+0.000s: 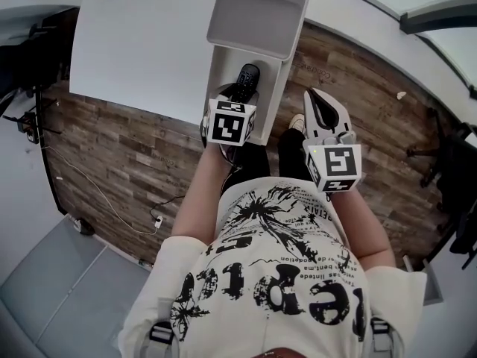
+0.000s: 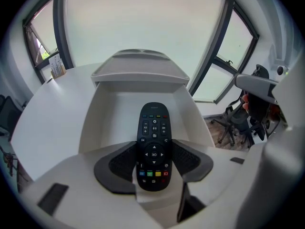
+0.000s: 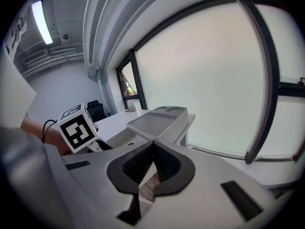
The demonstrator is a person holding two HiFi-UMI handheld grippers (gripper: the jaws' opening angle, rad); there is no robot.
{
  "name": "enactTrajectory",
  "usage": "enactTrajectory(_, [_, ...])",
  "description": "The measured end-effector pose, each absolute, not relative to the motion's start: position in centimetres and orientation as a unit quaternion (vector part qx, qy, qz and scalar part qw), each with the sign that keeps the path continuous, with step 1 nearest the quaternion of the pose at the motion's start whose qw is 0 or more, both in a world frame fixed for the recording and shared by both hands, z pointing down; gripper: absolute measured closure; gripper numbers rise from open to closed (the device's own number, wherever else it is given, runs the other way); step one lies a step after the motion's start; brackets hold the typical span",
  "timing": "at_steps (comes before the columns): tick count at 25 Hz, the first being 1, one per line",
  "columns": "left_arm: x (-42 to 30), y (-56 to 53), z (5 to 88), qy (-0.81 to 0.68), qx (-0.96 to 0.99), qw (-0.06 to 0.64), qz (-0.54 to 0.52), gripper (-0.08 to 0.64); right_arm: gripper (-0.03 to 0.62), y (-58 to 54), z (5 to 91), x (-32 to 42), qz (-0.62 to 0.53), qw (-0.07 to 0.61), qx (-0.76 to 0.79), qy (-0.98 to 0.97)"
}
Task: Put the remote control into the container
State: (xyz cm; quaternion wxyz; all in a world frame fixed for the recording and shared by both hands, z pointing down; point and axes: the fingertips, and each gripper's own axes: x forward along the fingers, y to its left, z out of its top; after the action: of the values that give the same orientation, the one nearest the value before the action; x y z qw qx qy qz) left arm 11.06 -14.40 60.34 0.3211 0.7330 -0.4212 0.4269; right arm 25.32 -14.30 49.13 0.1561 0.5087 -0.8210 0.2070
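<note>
**Q:** What is the condition of each tool?

**A:** The left tool (image 2: 153, 162) is clamped on the remote control (image 2: 153, 137). Its pads grip the two long sides at the near end, level with the row of coloured buttons. The right tool (image 3: 151, 168) has its jaws together with nothing between them.

**Q:** Where does the remote control lie in relation to the left tool?

**A:** It extends straight out from the jaws, button face up. Its long axis runs from near to far, in line with the tool.

**Q:** And in relation to the container?

**A:** The far end of the remote control is over the open cavity of the container (image 2: 112, 113) and points at its far wall. The raised lid (image 2: 140, 67) stands beyond that. No view shows whether the remote control touches the container bottom.

**Q:** Where is the container?

**A:** At the right edge of the table (image 1: 141, 43).

**Q:** Which tool is nearer?

**A:** The left. The right tool is held off to the right, above the floor (image 1: 373, 103), well apart from the container.

**Q:** What does the next move call for?

**A:** Probably lowering the remote control along its own axis, then releasing it.
</note>
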Motion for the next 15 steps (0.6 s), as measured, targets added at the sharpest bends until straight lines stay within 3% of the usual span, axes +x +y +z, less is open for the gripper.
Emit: enactTrajectory(15, [11.8,-14.3,62.1,-0.391,0.734,0.300,0.468,0.321,0.590,-14.9,48.9,27.1,0.205,0.157,0.526,-0.810])
